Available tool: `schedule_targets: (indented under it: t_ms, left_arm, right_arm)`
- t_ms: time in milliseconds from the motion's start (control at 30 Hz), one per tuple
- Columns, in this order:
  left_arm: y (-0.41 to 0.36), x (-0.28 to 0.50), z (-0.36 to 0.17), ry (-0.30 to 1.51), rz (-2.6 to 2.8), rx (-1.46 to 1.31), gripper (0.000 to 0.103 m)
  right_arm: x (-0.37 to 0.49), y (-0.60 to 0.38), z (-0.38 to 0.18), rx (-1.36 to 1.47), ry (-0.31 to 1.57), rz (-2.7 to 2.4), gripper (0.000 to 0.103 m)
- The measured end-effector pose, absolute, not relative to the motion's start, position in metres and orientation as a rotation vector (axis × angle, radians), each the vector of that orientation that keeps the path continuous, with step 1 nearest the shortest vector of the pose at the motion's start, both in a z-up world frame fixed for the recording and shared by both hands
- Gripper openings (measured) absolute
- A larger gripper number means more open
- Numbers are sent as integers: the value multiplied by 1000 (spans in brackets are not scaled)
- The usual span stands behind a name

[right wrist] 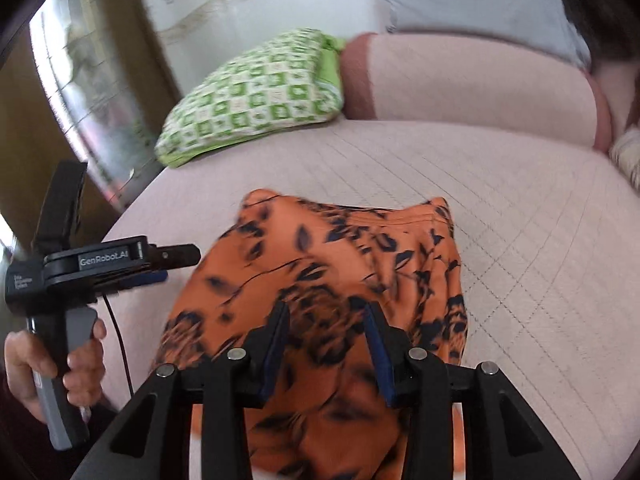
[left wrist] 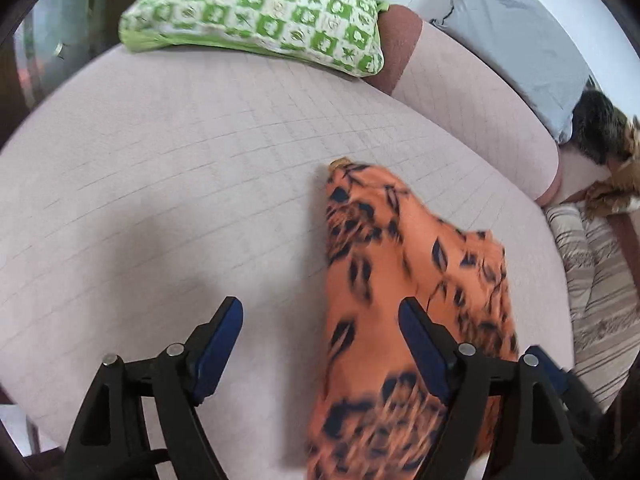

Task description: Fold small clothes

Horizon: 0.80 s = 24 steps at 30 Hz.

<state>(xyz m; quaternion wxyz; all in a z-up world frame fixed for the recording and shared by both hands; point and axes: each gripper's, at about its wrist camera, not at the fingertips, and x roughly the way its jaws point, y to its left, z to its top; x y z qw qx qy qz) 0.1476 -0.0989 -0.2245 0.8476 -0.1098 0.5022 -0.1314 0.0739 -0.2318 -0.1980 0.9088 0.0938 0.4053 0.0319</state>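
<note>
An orange garment with a dark leaf print lies bunched on the pink quilted bed cover. My left gripper is open and empty just above the cover; its right finger is over the garment's left edge. In the right wrist view the same garment fills the lower middle. My right gripper is open, with its fingers low over the cloth's middle. The left gripper tool shows at the left of that view, held in a hand.
A green and white checked pillow lies at the head of the bed. A pink bolster and grey bedding run along the far right. A striped cloth and a furry brown item lie at the right edge.
</note>
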Motion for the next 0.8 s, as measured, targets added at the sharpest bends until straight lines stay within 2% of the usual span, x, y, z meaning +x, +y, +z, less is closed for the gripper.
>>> schedule_targets:
  t_ms: [200, 300, 433, 600, 633, 800]
  left_arm:
    - [-106, 106, -259, 1124, -312, -159, 82]
    - [-104, 106, -252, 1107, -317, -132, 82]
    - [-92, 108, -232, 997, -246, -143, 82]
    - [-101, 143, -229, 973, -195, -96, 82]
    - [-105, 148, -233, 978, -186, -84, 82]
    - [-120, 165, -246, 986, -186, -51, 82]
  right_arm:
    - [61, -205, -232, 145, 994, 49, 42]
    - [58, -200, -228, 112, 987, 28, 42]
    - [49, -210, -209, 173, 910, 31, 42]
    - [84, -223, -190, 186, 849, -32, 42]
    - [100, -221, -189, 193, 857, -37, 39]
    - [149, -229, -208, 275, 937, -45, 39]
